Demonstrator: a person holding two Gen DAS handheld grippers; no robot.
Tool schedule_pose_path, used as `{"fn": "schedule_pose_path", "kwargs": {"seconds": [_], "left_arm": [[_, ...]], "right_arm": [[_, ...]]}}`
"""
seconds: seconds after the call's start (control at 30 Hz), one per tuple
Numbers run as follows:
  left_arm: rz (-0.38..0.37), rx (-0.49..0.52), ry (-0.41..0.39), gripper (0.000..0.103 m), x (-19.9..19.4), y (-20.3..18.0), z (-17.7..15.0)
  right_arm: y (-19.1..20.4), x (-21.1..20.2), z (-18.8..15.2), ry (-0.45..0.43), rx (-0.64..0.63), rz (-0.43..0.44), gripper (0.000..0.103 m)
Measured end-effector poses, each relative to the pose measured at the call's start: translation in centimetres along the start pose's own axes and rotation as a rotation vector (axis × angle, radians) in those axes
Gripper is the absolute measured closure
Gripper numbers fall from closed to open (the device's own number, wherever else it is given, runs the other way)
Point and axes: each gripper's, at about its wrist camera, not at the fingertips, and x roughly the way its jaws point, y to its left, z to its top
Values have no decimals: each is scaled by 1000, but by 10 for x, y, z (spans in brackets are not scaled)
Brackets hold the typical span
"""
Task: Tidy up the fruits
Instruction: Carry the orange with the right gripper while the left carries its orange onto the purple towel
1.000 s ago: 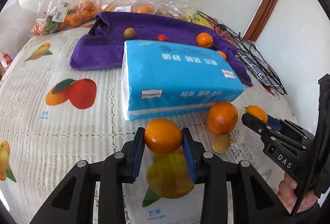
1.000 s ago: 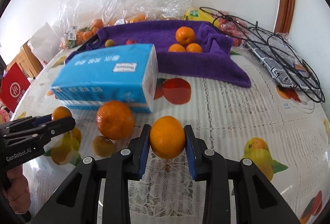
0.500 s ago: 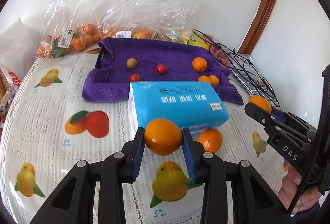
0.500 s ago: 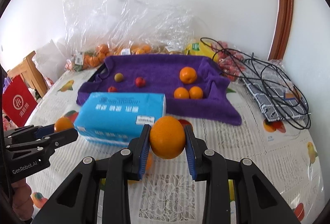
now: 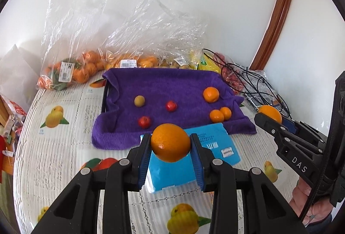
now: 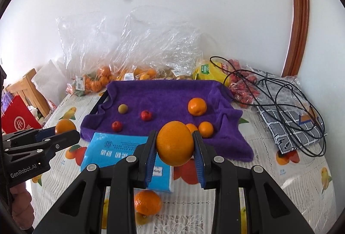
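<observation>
My left gripper (image 5: pixel 170 143) is shut on an orange (image 5: pixel 170 142), held in the air above the blue tissue pack (image 5: pixel 189 160). My right gripper (image 6: pixel 175 144) is shut on another orange (image 6: pixel 175 143), also raised over the pack (image 6: pixel 120 152). Behind lies a purple towel (image 5: pixel 172 87) over a tray, with a big orange (image 5: pixel 211 94), two small oranges (image 5: pixel 220 114), two red fruits (image 5: pixel 144 121) and a greenish fruit (image 5: pixel 139 101) on it. The right gripper shows in the left wrist view (image 5: pixel 269 119); the left gripper shows in the right wrist view (image 6: pixel 64 129).
One orange (image 6: pixel 147 202) lies on the fruit-print tablecloth (image 5: pixel 60 147) below my right gripper. Plastic bags of oranges (image 5: pixel 86 68) line the wall behind the towel. Black cables (image 6: pixel 286 104) and a checked cloth (image 6: pixel 297 126) lie at the right.
Both grippers have risen and pulled back with their oranges; the tissue pack and towel now sit lower and farther off in both views.
</observation>
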Motion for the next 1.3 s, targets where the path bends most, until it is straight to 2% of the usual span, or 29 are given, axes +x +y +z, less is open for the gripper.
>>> {"fn": "schedule_pose_path", "kwargs": {"seconds": [0.63, 0.9, 1.3], "left_arm": [[3, -19, -1, 69, 34, 12, 39], [16, -35, 32, 69, 58, 27, 43], [41, -78, 64, 69, 85, 44, 50]], "right_arm": [[-2, 39, 37, -3, -34, 1, 71], [-9, 70, 39, 25, -20, -6, 71], [-14, 120, 29, 92, -10, 48, 71]]}}
